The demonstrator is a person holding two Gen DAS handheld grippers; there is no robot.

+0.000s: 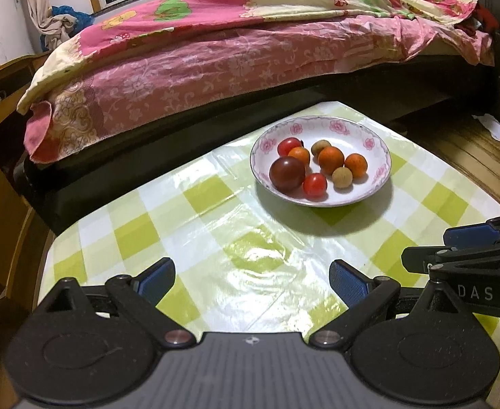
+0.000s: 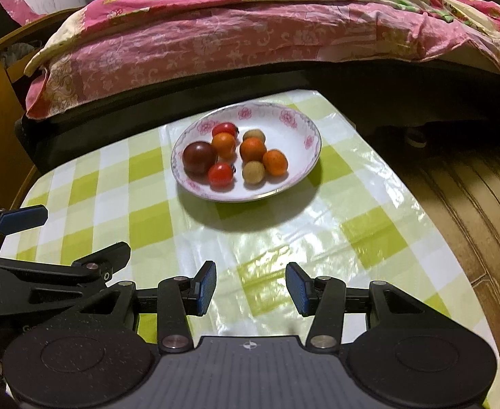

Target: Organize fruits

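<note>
we hold the left gripper (image 1: 251,281) and the right gripper (image 2: 250,288) spread and empty, well short of the plate (image 2: 294,126). the fruits (image 2: 252,150) lie packed there, touching; a careless pinch could roll neighbours off the shallow rim.

Legible lettering found in one place only: the white capitals "DAS" on the black body of the right gripper (image 1: 454,238), seen at the right edge of the left wrist view; the word may be cut off at its start. A faint mark on the left gripper (image 2: 76,235) is too dim to read.
</note>
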